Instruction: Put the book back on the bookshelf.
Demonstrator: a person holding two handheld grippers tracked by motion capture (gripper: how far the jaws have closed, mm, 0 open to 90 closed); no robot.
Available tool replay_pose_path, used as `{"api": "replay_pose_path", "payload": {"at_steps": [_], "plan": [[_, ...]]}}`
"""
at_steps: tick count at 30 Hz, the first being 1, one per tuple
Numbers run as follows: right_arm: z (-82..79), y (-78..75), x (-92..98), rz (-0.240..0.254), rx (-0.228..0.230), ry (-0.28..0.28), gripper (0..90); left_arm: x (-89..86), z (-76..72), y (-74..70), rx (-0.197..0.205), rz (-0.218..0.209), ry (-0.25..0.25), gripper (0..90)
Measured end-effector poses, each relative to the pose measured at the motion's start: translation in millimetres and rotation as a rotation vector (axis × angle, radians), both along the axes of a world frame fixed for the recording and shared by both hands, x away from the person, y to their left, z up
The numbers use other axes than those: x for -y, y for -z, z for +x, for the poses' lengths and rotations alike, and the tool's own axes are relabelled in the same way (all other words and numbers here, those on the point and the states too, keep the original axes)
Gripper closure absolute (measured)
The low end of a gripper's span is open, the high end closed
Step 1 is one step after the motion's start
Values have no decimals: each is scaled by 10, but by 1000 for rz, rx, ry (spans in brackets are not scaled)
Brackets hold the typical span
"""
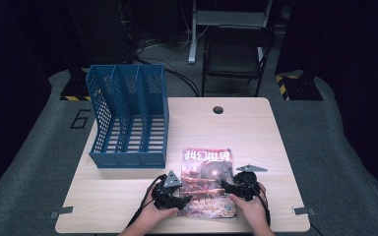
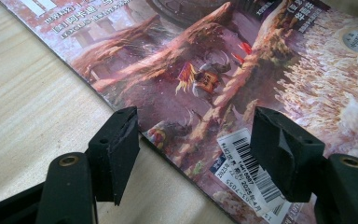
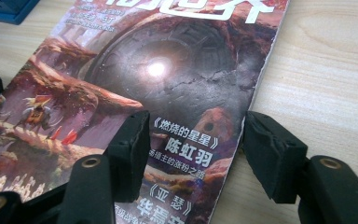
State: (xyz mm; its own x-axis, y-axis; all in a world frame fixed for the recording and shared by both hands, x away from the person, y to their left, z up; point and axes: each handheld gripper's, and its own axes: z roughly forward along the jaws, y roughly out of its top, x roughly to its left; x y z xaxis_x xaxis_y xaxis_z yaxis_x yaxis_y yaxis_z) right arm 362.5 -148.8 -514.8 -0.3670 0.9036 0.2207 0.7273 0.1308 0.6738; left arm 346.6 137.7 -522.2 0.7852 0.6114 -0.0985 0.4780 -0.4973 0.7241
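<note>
A magazine (image 1: pixel 207 169) with a reddish science-fiction cover lies flat near the table's front edge. My left gripper (image 1: pixel 183 198) is at its left edge, low over the tabletop. In the left gripper view the gripper (image 2: pixel 196 135) stands open, one jaw over bare wood and the other over the barcode corner of the magazine (image 2: pixel 214 70). My right gripper (image 1: pixel 229 188) is at the magazine's right edge. In the right gripper view this gripper (image 3: pixel 193 140) is open too and straddles the edge of the magazine (image 3: pixel 168 70). Neither pair of pads presses on the cover.
A blue three-slot file rack (image 1: pixel 128 118) stands at the table's left back, its corner (image 3: pixel 4 9) just beyond the magazine. The wooden table (image 1: pixel 256 132) has a cable hole (image 1: pixel 218 109) at the back. A dark chair (image 1: pixel 236 54) stands behind the table.
</note>
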Motion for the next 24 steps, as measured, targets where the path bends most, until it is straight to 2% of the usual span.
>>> {"api": "replay_pose_path", "payload": {"at_steps": [4, 5, 8, 14, 18, 20, 23, 24], "plan": [[-12, 1, -4, 17, -8, 18, 410, 4, -9, 1, 1, 2, 6, 312], [-24, -5, -17, 28, -22, 31, 413, 12, -14, 6, 9, 3, -4, 308], [-27, -4, -11, 8, -10, 29, 440, 14, -15, 6, 9, 2, -5, 307], [-44, -7, 28, 34, -26, 47, 485, 35, -34, 7, 0, -8, -13, 310], [-79, -20, 51, 18, -36, 53, 489, 62, -61, 4, -2, -4, 6, 310], [-99, -24, 66, 10, -37, 53, 488, 89, -83, 10, 4, -9, -1, 311], [-118, -30, 108, 20, -42, 61, 485, 119, -108, 13, 4, -16, 9, 312], [-124, -39, 114, 32, -52, 71, 485, 116, -109, 7, -2, -6, 25, 311]]}}
